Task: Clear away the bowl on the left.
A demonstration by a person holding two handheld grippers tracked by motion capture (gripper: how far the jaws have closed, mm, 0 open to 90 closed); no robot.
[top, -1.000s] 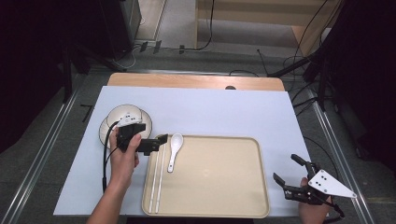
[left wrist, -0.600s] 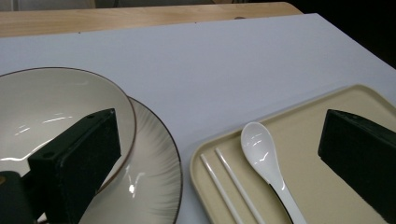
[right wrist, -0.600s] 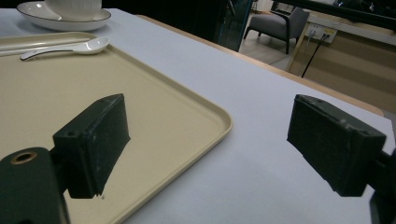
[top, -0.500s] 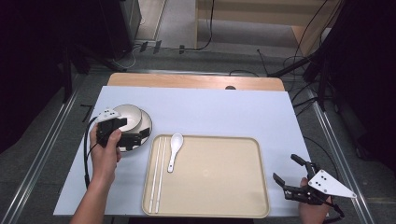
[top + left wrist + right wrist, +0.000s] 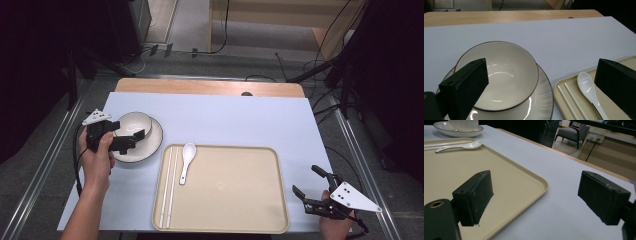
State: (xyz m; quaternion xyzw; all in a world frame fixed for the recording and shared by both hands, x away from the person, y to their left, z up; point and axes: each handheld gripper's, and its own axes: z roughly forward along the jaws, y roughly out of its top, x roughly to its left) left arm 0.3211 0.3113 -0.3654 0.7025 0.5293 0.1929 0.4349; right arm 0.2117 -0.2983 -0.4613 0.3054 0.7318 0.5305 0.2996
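A cream bowl (image 5: pixel 134 123) with a dark rim stands on a matching plate (image 5: pixel 152 140) at the table's left. My left gripper (image 5: pixel 137 140) hovers open over the plate's near side, and in the left gripper view the bowl (image 5: pixel 509 72) lies between its wide jaws. To the right a beige tray (image 5: pixel 235 190) holds a white spoon (image 5: pixel 187 160) and white chopsticks (image 5: pixel 169 185) along its left side. At the front right corner, just off the tray (image 5: pixel 506 175), my right gripper (image 5: pixel 311 188) is open and holds nothing.
A pale blue sheet (image 5: pixel 240 120) covers the table, with a wooden strip (image 5: pixel 200 87) along the far edge. Metal rails (image 5: pixel 55 145) run down both sides. Cables lie on the floor beyond the table.
My left gripper has moved left and back, away from the spoon at the tray's corner, and over to the plate and bowl. The spoon and the right gripper have stayed put.
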